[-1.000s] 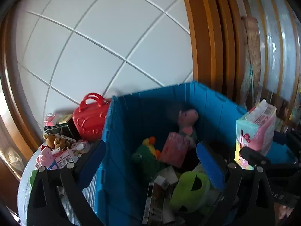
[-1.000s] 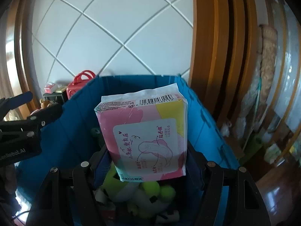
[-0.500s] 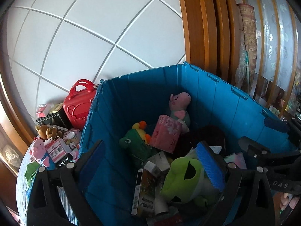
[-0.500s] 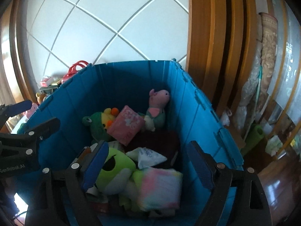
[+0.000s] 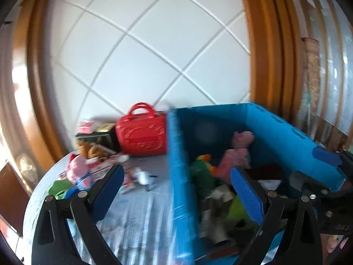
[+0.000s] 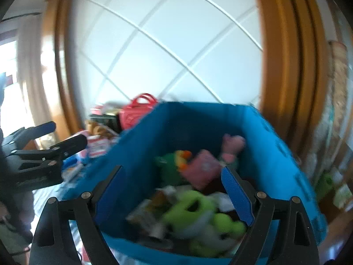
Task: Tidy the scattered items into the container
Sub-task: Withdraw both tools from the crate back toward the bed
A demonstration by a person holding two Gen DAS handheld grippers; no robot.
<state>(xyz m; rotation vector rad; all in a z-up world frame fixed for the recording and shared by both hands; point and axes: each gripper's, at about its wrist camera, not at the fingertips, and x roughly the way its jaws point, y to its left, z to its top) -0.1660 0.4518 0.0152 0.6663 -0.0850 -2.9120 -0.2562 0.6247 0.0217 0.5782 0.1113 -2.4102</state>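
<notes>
A blue bin point(image 5: 275, 128) point(image 6: 136, 167) stands on the table and holds several toys and packs, among them a green frog plush point(image 6: 189, 207) and a pink pig plush point(image 5: 242, 139). My left gripper point(image 5: 176, 190) is open and empty, straddling the bin's left wall. My right gripper point(image 6: 172, 190) is open and empty above the bin's near side. On the table left of the bin lie a red toy case point(image 5: 141, 137), a pink pig toy point(image 5: 77, 170), a brown teddy point(image 5: 88, 149) and small boxes point(image 5: 99, 165). The view is blurred.
A white tiled wall with a wooden frame point(image 5: 260, 44) rises behind the table. The grey striped tablecloth point(image 5: 136, 216) lies in front of the scattered items. The left gripper shows at the left of the right wrist view point(image 6: 48, 141).
The right gripper let the pink pad pack fall into the bin and has opened. Both grippers have swung left and back, bringing the scattered items on the table into view.
</notes>
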